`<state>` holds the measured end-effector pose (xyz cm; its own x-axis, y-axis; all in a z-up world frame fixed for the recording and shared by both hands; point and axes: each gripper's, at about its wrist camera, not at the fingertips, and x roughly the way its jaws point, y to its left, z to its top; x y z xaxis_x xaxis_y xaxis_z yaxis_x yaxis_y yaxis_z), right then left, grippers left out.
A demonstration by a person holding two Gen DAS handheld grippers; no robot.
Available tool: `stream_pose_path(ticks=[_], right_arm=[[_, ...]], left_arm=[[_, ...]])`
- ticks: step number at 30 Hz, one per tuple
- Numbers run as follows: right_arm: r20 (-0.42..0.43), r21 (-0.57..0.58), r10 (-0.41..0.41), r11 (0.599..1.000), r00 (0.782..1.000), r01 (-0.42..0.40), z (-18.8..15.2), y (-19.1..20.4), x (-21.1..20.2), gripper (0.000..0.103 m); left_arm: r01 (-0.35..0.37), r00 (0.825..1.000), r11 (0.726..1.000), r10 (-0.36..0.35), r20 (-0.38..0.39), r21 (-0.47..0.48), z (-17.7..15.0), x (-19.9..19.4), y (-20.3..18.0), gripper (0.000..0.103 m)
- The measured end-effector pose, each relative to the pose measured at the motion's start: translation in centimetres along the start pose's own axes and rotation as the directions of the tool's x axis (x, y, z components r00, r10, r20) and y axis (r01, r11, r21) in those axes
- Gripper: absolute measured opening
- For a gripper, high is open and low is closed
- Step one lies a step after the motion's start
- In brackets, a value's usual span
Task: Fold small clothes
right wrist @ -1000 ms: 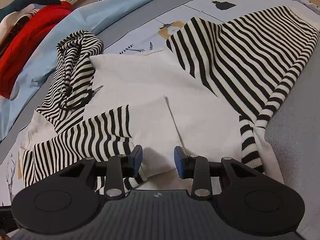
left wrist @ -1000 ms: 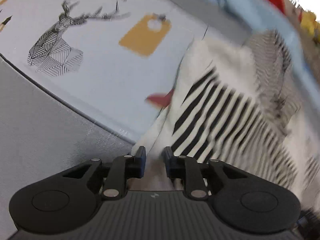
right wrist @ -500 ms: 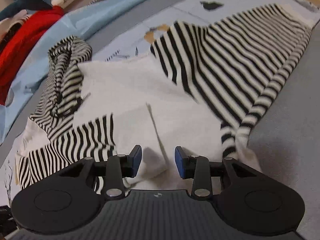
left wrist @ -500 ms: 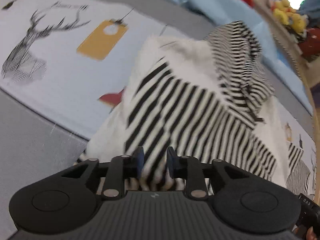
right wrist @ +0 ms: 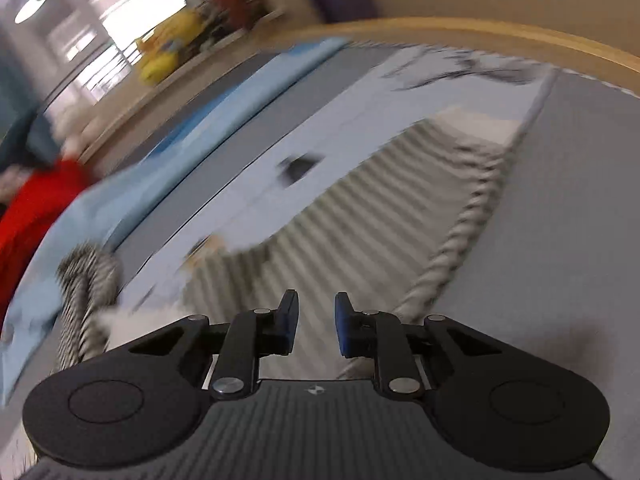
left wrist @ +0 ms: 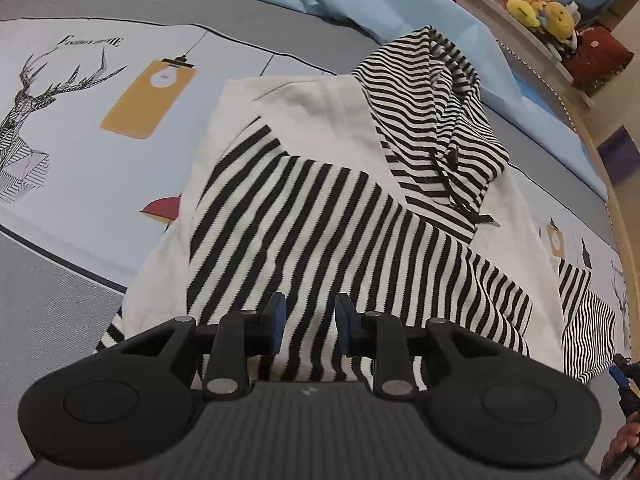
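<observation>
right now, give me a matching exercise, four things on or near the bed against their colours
Things:
1. hood
2. lamp print
3. sheet
4. plush toys

Colours:
a. light blue
b. black and white stripes
c. bright yellow
d. mustard orange

Pairs: 1-b, 2-d, 3-a, 4-c

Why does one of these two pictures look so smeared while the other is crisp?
Right wrist view: motion blur smears the striped sleeve and red cloth; only the right gripper stays sharp. Left wrist view: crisp stripes on the hoodie, evenly lit, though the fisheye lens bends the bed's edges.
</observation>
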<state>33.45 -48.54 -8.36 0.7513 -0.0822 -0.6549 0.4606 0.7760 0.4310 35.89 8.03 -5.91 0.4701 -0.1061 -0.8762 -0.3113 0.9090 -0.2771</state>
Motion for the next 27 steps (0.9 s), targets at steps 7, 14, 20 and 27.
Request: stream_pose_path(ticks=[7, 14, 20, 27], right_arm=[[0.058, 0.192, -0.092, 0.978, 0.994, 0.079, 4.1, -9.7, 2.7, 0.041], [0.098, 0.252, -0.077, 0.967, 0.992, 0.051, 5.2, -12.7, 6.0, 0.041], [0.129, 0.233, -0.084, 0.971, 0.988, 0.052, 4.9, -12.3, 6.8, 0.005], [0.255, 0.131, -0.109, 0.988, 0.961, 0.078, 5.5, -7.0, 3.2, 0.004]], left_arm=[[0.007, 1.0, 1.0, -0.007, -0.001, 0.005, -0.2, 0.4, -0.8, 0.03], [0.013, 1.0, 1.0, -0.013, -0.003, 0.027, -0.5, 0.6, -1.1, 0.03], [0.022, 1.0, 1.0, -0.022, 0.003, 0.019, -0.3, 0.3, -0.9, 0.03], [0.036, 0.999, 0.999, -0.035, 0.022, -0.021, 0.3, -1.1, 0.6, 0.03]])
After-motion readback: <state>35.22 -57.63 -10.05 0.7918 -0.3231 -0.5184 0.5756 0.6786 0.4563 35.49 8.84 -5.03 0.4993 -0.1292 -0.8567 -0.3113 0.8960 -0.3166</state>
